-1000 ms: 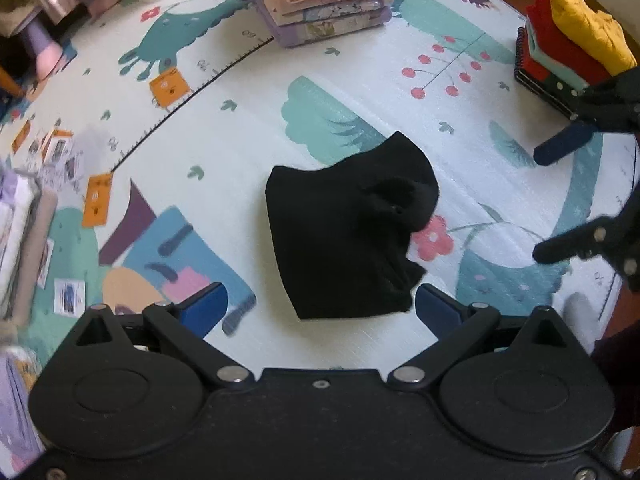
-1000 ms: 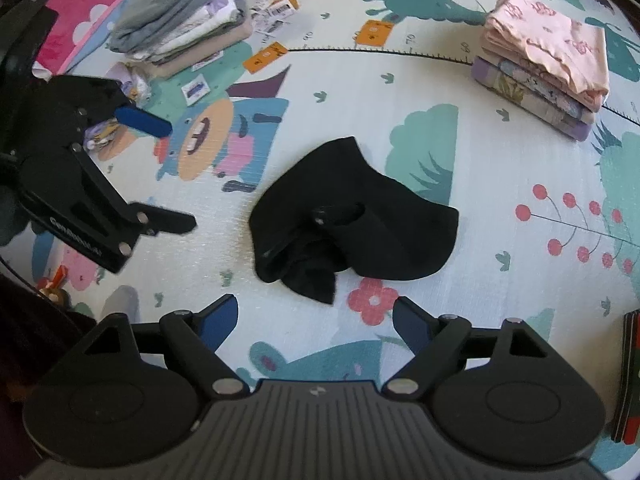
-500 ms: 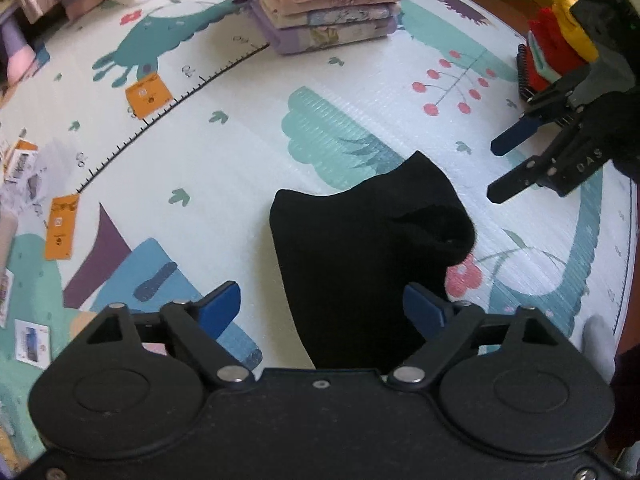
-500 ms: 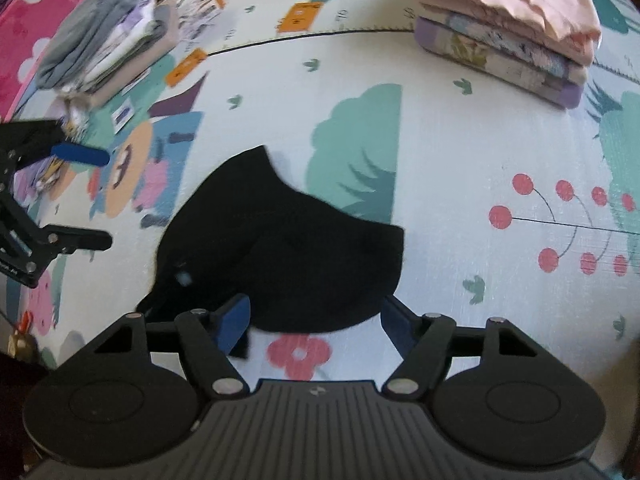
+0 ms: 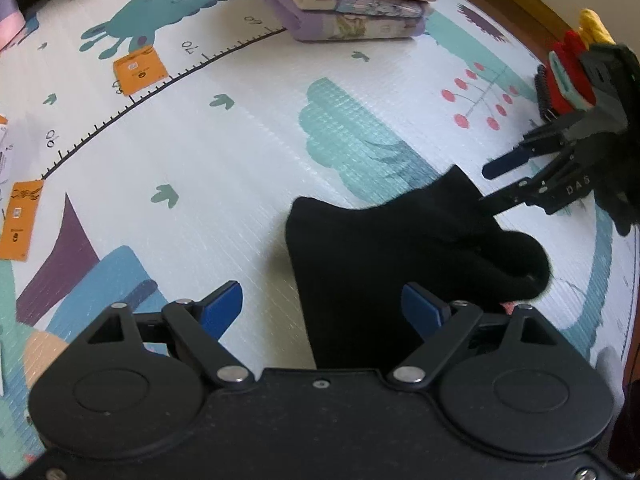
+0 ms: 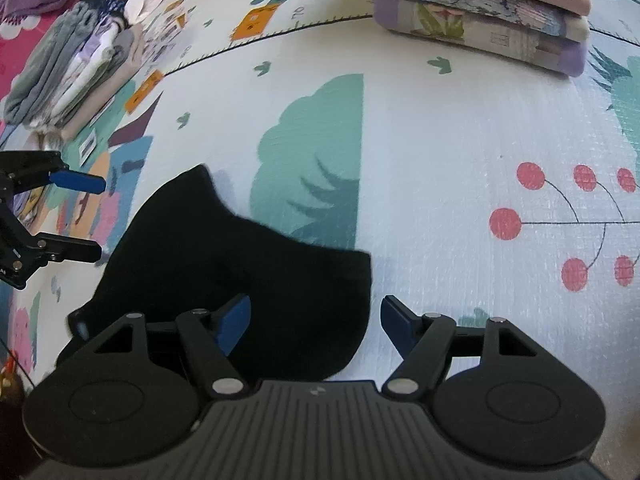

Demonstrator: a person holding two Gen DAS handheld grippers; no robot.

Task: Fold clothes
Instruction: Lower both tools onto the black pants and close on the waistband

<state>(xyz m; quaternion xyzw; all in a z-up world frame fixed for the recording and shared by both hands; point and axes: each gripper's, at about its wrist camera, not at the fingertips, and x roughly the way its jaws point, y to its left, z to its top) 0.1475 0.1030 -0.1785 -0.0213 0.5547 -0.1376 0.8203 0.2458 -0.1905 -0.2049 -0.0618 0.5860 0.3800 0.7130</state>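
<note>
A crumpled black garment (image 5: 400, 248) lies on the patterned play mat (image 5: 240, 152). My left gripper (image 5: 322, 306) hangs low over the garment's near edge. Its jaws are closing, and the cloth's left border lies between them, but the blue pads do not press on it. In the right wrist view the same garment (image 6: 240, 264) fills the lower left. My right gripper (image 6: 316, 318) stands open just above the garment's rounded corner, with its left fingertip over the cloth. Each gripper shows in the other's view: the right gripper (image 5: 486, 187) at the garment's far point, the left gripper (image 6: 98, 218) beside its left edge.
A folded stack of pink and purple clothes (image 5: 352, 8) sits at the back of the mat, also seen as the stack (image 6: 488, 12). A red and yellow pile (image 5: 572, 64) lies at the right edge. Grey and white folded clothes (image 6: 68, 72) and orange tags (image 5: 138, 70) lie to the left.
Both grippers have come down close to the black garment, which now looks much larger. Both pairs of jaws have narrowed. The garment itself has not moved.
</note>
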